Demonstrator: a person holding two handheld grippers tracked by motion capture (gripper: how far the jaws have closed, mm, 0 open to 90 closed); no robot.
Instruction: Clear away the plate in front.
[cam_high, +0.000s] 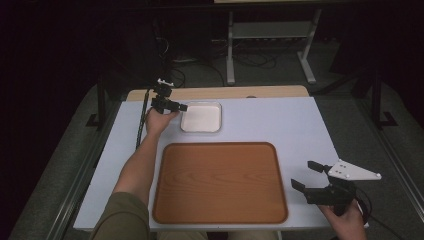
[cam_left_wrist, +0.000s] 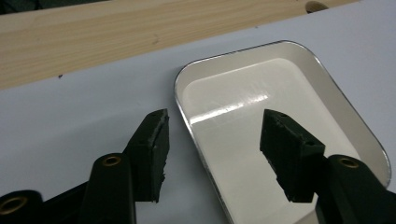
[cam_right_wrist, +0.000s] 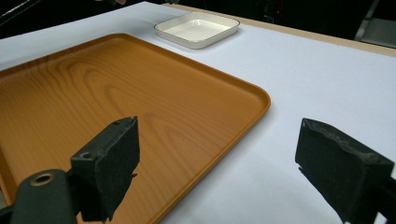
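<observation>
A shallow white dish (cam_high: 201, 118) is seen near the far edge of the table (cam_high: 280, 120), left of that edge's middle, just in front of the bare wooden strip (cam_high: 215, 93) that runs along the far edge. The dish is rectangular with rounded corners, its low walls sloping outward to a thin rim that looks darker or metallic in the left gripper view. Its inside is glossy and plain, and a bright streak of reflected light is caught across the flat bottom (cam_left_wrist: 261, 135). Nothing is seen inside it.

The left gripper (cam_high: 175, 106) is held at the dish's left side, and its jaws are parted and straddle the near-left rim: one fingertip (cam_left_wrist: 152, 149) is set outside the dish over the pale table cover, the other (cam_left_wrist: 289, 158) over the inside of the dish. The rim is between them, but no pad is seen pressing on it.

A large wooden tray (cam_high: 220, 182) with a raised edge and rounded corners is laid along the near edge of the table, just in front of the dish and apart from it.

The right gripper (cam_high: 307, 175) is held by the near right corner of the table, beside the tray's right edge, with its jaws spread wide and nothing between them.
</observation>
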